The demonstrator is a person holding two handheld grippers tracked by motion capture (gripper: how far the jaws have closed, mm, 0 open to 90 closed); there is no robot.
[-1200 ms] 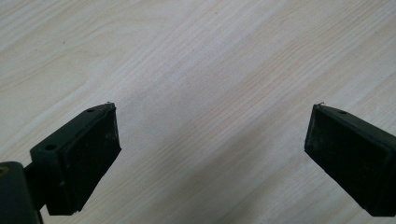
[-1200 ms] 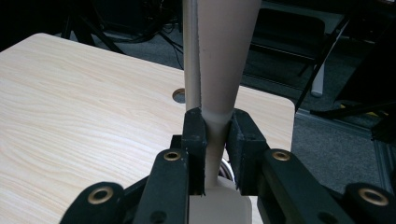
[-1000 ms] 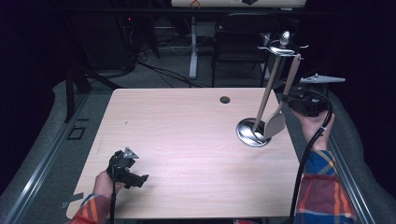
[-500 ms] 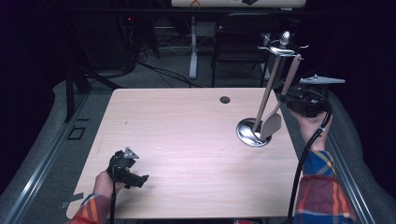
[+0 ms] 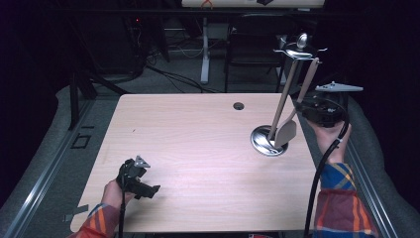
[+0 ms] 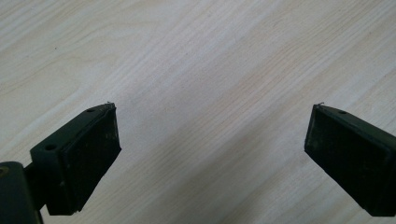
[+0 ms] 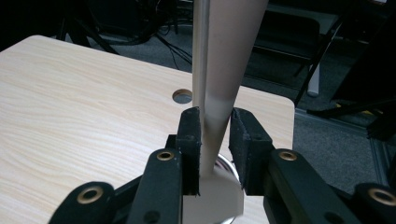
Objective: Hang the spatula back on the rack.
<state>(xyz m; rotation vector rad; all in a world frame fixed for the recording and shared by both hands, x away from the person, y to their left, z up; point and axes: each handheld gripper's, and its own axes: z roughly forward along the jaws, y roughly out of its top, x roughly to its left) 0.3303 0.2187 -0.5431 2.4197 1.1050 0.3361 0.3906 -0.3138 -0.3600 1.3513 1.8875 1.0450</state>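
Right gripper (image 7: 215, 154): at the table's right edge, jaws drawn narrow around the handle of the spatula (image 5: 286, 133); they have just been opening slightly, and a sliver of gap now shows beside the handle, so the grip looks about to let go.
Spatula: hangs from the top arms of the utensil stand (image 5: 297, 49), blade low, just above the round metal base (image 5: 257, 141).
Stand: upright on the table (image 5: 198, 148), near its right edge, behind the cable hole (image 5: 238, 105).
Left gripper (image 6: 210, 140): idle over bare wood at the near left, jaws wide apart, nothing between them.
Step in hand: judged to be releasing the spatula once it hangs on the hook.
Doing it well: open evenly so neither pad drags the handle sideways; draw straight back, away from the pole; wait for any swing to settle.
Risk: a snagged pad could lift the spatula off its arm or rock the stand.
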